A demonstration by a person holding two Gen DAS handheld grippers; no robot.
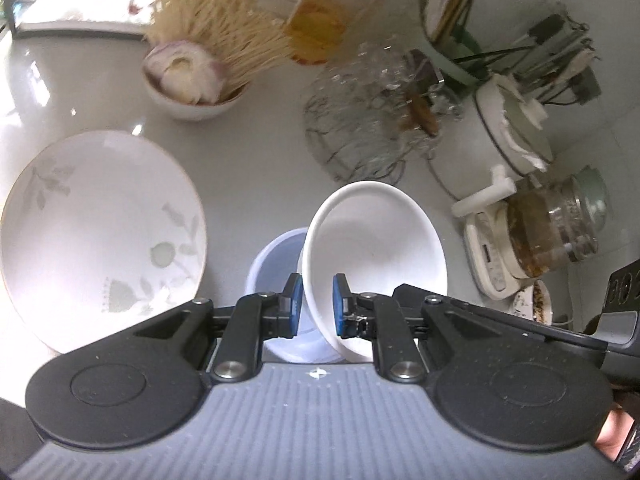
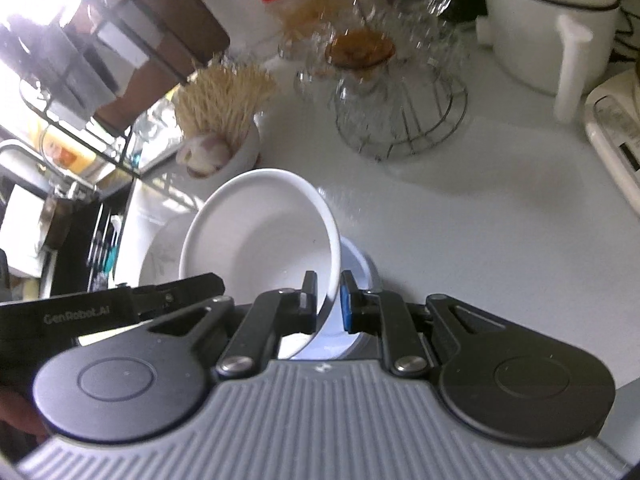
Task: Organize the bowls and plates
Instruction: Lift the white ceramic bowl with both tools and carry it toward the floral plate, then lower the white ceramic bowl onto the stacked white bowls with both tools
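From your left wrist view, take the tilted plain white ceramic bowl (image 1: 376,264) as your landmark. Well to its left a wide white plate with a pale grey leaf pattern (image 1: 100,236) lies flat on the glossy white countertop (image 1: 248,152). Behind the landmark and to the left, a small white bowl holding a cut purple onion and a bundle of pale thin noodles (image 1: 192,80) stands near a clear jar with a red lid (image 1: 332,12). Just left of the landmark and partly under it sits a pale lavender bowl (image 1: 276,256), upright on the counter. Your left gripper (image 1: 316,304) is clamped on the white bowl's near rim, one blue pad inside the wall and one outside. Behind the landmark a wire basket of clear glass cups (image 1: 360,120) stands, and to its right a glass teapot on a cream base (image 1: 552,236).

From your right wrist view, your left gripper's black body shows at the left edge. The same white bowl (image 2: 260,236) leans over the lavender bowl (image 2: 360,272), with the leaf plate (image 2: 160,260) behind it on the left. Your right gripper (image 2: 329,300) is pinched on the bowl's right rim, the wall between its pads. Further back and right stands a white jug with a handle (image 2: 552,32).
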